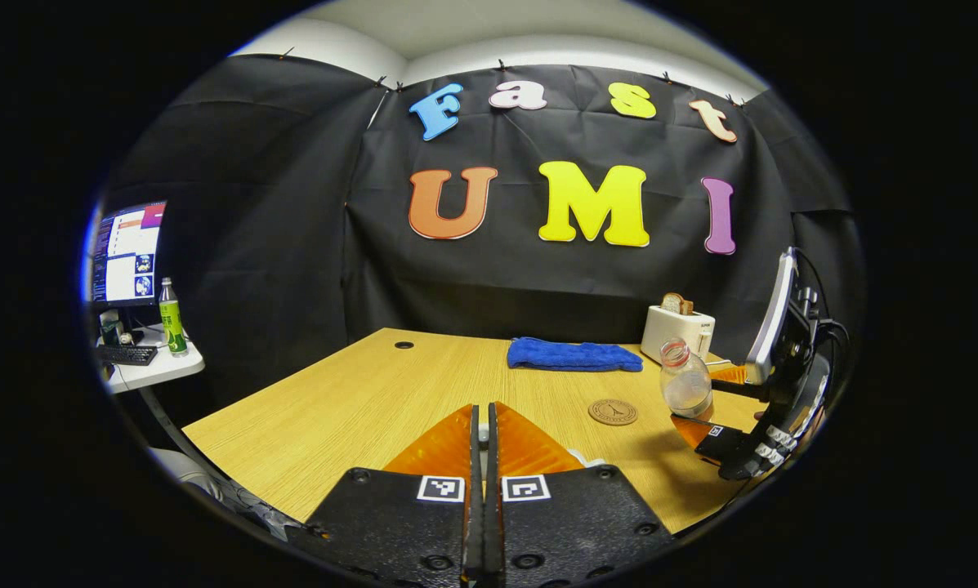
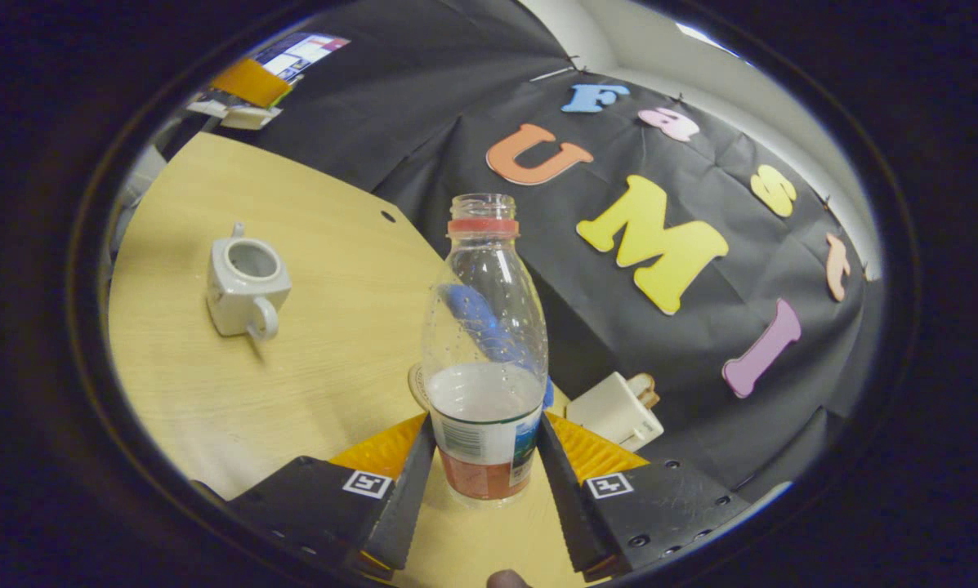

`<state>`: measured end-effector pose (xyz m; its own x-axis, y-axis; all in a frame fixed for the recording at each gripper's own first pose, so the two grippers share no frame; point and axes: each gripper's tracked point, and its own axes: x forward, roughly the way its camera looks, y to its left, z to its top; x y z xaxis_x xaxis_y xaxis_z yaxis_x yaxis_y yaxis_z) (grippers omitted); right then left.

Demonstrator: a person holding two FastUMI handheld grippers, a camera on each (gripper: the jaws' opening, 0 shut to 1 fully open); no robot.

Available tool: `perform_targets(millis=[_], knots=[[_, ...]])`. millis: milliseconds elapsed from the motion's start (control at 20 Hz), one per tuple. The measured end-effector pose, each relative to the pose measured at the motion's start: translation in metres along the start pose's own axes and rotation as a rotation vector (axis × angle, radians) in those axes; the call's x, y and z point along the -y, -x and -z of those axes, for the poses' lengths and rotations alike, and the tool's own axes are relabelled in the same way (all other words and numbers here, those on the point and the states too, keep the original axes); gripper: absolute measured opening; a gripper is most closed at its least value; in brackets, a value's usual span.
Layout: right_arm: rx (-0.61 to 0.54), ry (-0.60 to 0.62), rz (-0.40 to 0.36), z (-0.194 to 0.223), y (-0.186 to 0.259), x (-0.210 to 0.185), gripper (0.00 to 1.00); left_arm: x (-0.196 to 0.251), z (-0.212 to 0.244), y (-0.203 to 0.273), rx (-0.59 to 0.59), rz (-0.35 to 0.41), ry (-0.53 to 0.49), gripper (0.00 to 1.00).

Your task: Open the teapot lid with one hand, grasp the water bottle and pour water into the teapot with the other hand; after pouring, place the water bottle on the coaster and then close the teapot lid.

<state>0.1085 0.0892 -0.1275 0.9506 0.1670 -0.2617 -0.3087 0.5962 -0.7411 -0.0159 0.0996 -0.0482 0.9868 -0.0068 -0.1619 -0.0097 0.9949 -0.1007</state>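
In the left gripper view we see the left gripper with fingers pressed together on nothing over the counter, coaster at 2 o'clock from it. The right gripper has its fingers clamped on the uncapped, part-full water bottle, held upright. The teapot, lid off, sits at 10 o'clock from the bottle, well apart.

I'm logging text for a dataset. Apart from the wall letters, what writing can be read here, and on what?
No text can be read.
Label on the water bottle: blurred.
Stamp on the coaster: too small.
Mark on the toaster: too small.
Label on the green bottle: too small.
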Motion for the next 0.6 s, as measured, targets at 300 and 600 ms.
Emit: perform_targets(millis=[300,600], knots=[[0.025,0.257,0.009,-0.009,-0.003,-0.017,0.71,-0.010,-0.002,0.001,0.004,-0.007,-0.001,0.03],[0.066,0.496,0.043,-0.016,-0.007,-0.024,0.72,-0.015,0.000,0.001,-0.001,-0.009,-0.039,0.03]])
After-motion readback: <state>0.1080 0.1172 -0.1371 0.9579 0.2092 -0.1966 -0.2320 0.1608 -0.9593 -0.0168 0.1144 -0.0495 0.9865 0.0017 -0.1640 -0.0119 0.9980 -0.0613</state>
